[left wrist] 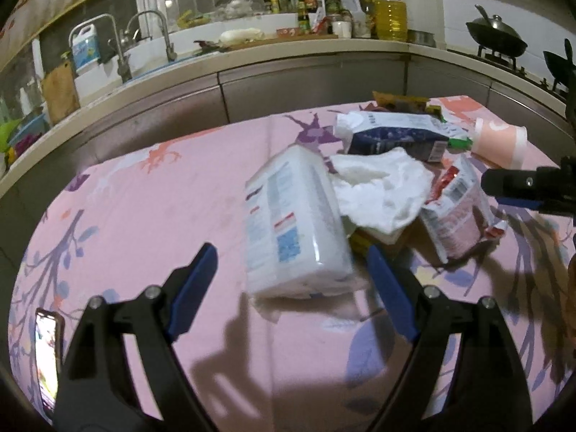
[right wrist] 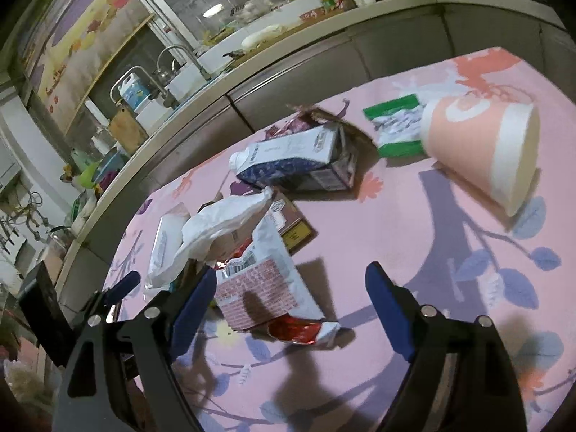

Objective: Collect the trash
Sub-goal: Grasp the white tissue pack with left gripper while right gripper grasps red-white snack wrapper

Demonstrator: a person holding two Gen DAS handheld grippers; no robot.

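Trash lies in a heap on the pink-clothed table (left wrist: 144, 216). My left gripper (left wrist: 291, 255) is open, and a white tissue pack (left wrist: 291, 223) lies just ahead between its fingers, untouched. Behind the pack are a crumpled white bag (left wrist: 381, 183), a blue-and-white carton (left wrist: 392, 133), a pink paper cup (left wrist: 498, 142) on its side and a pink-red snack wrapper (left wrist: 457, 212). My right gripper (right wrist: 291, 273) is open above the snack wrapper (right wrist: 259, 284), which lies by its left finger. Beyond it are a brown box (right wrist: 291, 226), the carton (right wrist: 295, 158), a green sachet (right wrist: 396, 129) and the cup (right wrist: 482, 151).
A phone (left wrist: 48, 356) lies at the table's near left edge. A kitchen counter (left wrist: 252, 54) with a sink, taps and bottles runs behind the table. A wok (left wrist: 496, 36) sits on the stove at the right. Bare cloth (right wrist: 396, 252) spreads right of the wrapper.
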